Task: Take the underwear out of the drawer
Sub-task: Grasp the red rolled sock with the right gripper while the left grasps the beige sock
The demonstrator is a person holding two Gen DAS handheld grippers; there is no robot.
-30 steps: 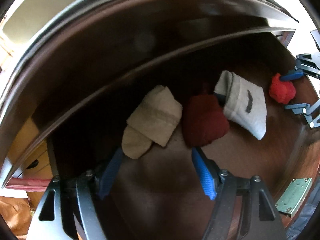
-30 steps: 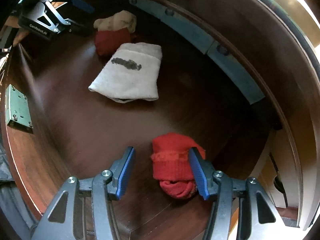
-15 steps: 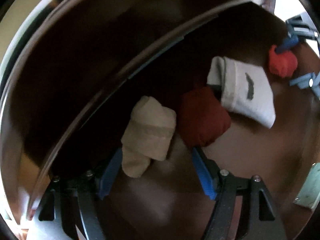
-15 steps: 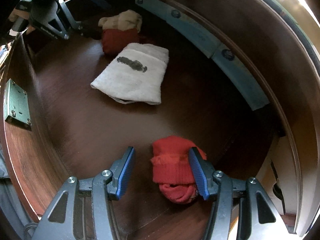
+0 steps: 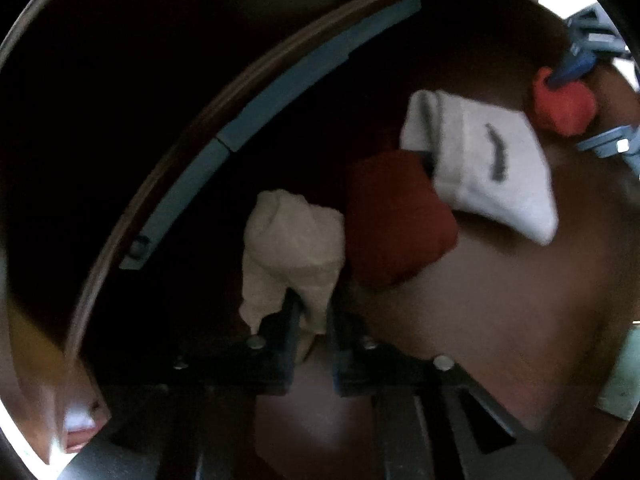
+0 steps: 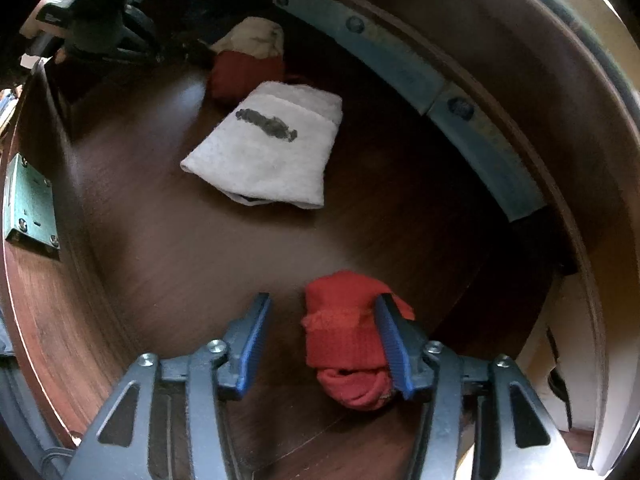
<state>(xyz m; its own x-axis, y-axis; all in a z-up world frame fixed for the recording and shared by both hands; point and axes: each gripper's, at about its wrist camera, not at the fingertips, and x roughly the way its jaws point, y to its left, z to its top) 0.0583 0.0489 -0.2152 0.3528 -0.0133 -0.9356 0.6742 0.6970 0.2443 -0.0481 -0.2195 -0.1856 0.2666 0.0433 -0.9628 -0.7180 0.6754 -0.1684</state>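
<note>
Inside a dark wooden drawer (image 6: 180,248) lie rolled and folded garments. My left gripper (image 5: 314,312) is shut on the near end of a beige roll (image 5: 294,240), which bunches between the dark fingers. Beside it lies a dark red bundle (image 5: 396,216), then a white folded piece with a dark mark (image 5: 492,164). My right gripper (image 6: 320,300) straddles a bright red roll (image 6: 344,336) and its jaws are closing. The right pad touches the roll, while the left pad stands clear of it. The white piece (image 6: 268,148) lies beyond.
A blue-grey strip (image 6: 400,64) runs along the drawer's back wall. A green metal plate (image 6: 30,204) is fixed to the front wall at the left. Bare drawer floor lies between the white piece and the bright red roll.
The left jaws have gone from wide open to shut on the beige roll's near end, and that view has rolled. The right jaws have narrowed slightly around the bright red roll.
</note>
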